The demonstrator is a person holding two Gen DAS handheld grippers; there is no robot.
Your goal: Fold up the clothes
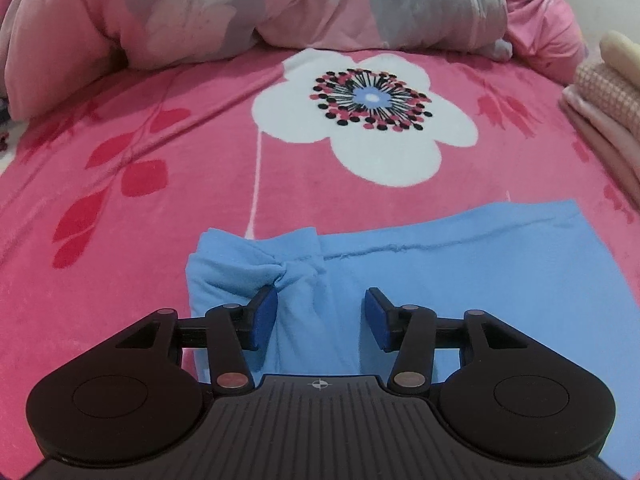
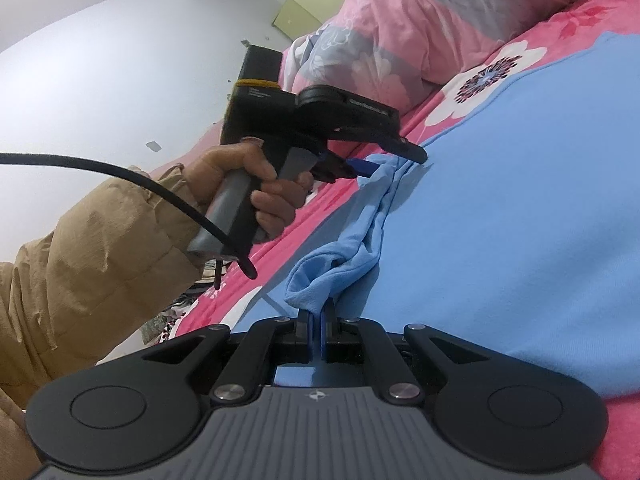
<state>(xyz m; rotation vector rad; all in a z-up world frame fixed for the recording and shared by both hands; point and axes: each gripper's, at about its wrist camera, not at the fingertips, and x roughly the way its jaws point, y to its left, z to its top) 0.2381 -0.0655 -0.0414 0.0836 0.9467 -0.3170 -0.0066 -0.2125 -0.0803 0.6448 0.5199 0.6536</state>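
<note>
Blue garment (image 1: 460,280) on pink bedspread (image 1: 140,168), 2 tongs working.
My left gripper (image 1: 320,312) released over bunched fabric; my right gripper (image 2: 318,326) clenched on garment's edge.

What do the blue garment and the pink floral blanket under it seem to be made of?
Blue garment: looks like soft matte cotton jersey; it bunches in limp folds and shows a stitched seam. Pink floral blanket: probably plush fleece; fuzzy, faintly sheened nap with printed flowers. Neither fibre is certain.

In the left wrist view, bare pink floral blanket (image 1: 168,128) lay open across mid-frame. A heaped quilt (image 1: 256,4) walled the top edge, and folded pink laundry (image 1: 600,108) blocked the right edge.
</note>
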